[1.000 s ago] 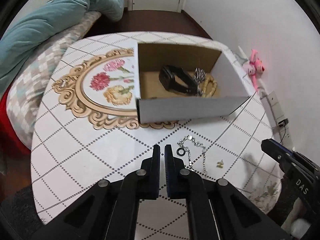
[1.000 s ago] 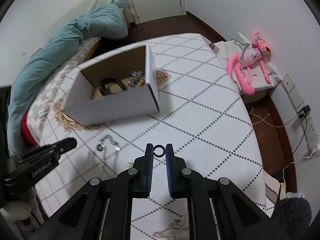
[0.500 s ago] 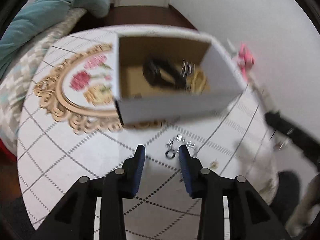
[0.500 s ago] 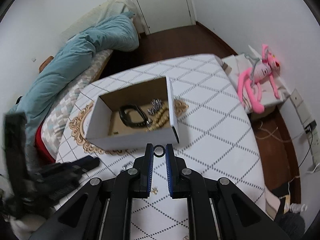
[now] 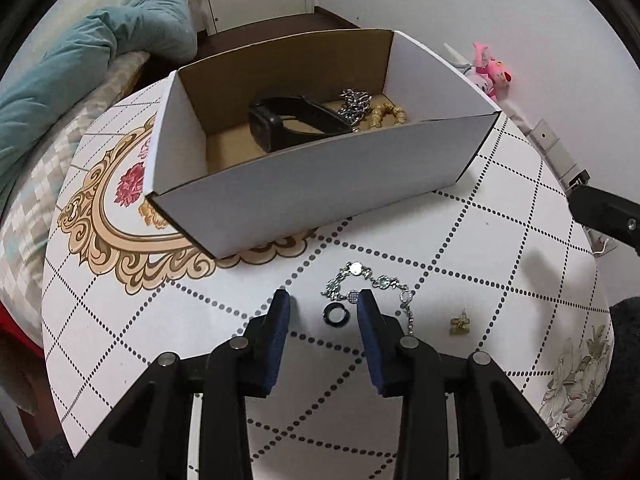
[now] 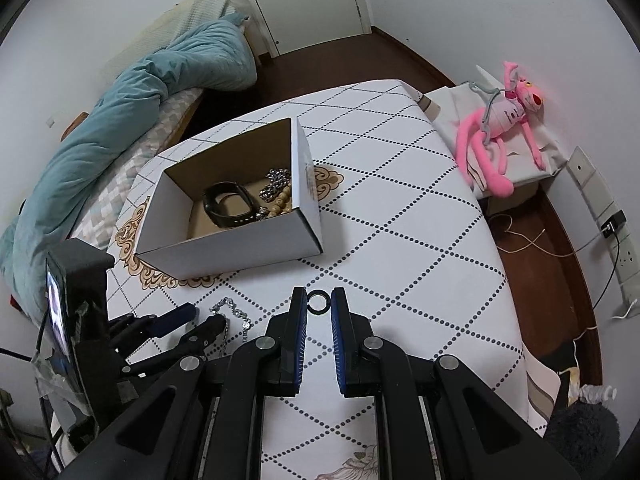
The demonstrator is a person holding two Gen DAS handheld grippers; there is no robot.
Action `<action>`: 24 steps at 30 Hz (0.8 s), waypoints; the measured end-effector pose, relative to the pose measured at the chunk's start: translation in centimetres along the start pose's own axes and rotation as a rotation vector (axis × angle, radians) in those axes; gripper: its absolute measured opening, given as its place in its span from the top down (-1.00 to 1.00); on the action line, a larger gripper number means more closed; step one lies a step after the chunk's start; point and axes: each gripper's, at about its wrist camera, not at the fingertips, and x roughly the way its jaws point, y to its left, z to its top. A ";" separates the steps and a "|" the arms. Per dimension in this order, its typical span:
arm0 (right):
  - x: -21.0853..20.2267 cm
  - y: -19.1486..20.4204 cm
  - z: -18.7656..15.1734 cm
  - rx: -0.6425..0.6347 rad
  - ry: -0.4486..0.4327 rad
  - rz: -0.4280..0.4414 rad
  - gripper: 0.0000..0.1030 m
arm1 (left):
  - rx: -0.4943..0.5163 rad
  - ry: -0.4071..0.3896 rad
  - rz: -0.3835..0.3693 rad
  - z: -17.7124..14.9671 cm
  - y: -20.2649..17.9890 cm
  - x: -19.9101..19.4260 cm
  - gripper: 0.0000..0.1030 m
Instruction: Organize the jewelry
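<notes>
An open white cardboard box stands on the table and holds a black watch, a silver chain and wooden beads. My left gripper is open, its jaws on either side of a black ring that lies on the table beside a silver bracelet. A small gold earring lies to the right. My right gripper is shut on a second black ring, held above the table in front of the box.
The round table has a white dotted-diamond cloth with a gold floral motif. A bed with a teal duvet lies on the left. A pink plush toy lies on a low stand at the right.
My left gripper has opened and moved forward, so the black ring now lies between its jaws. My right gripper has risen and pulled back with its ring.
</notes>
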 end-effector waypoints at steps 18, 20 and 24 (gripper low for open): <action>-1.6 0.4 0.7 0.017 -0.041 0.032 0.76 | -0.176 -0.034 -0.072 -0.9 3.6 -3.9 0.81; -1.8 0.6 1.0 0.014 -0.048 0.038 0.76 | -0.209 -0.032 -0.112 -1.1 4.3 -4.3 0.81; -1.5 0.7 1.1 0.021 -0.046 0.048 0.76 | -0.250 -0.025 -0.182 -1.5 4.9 -3.7 0.79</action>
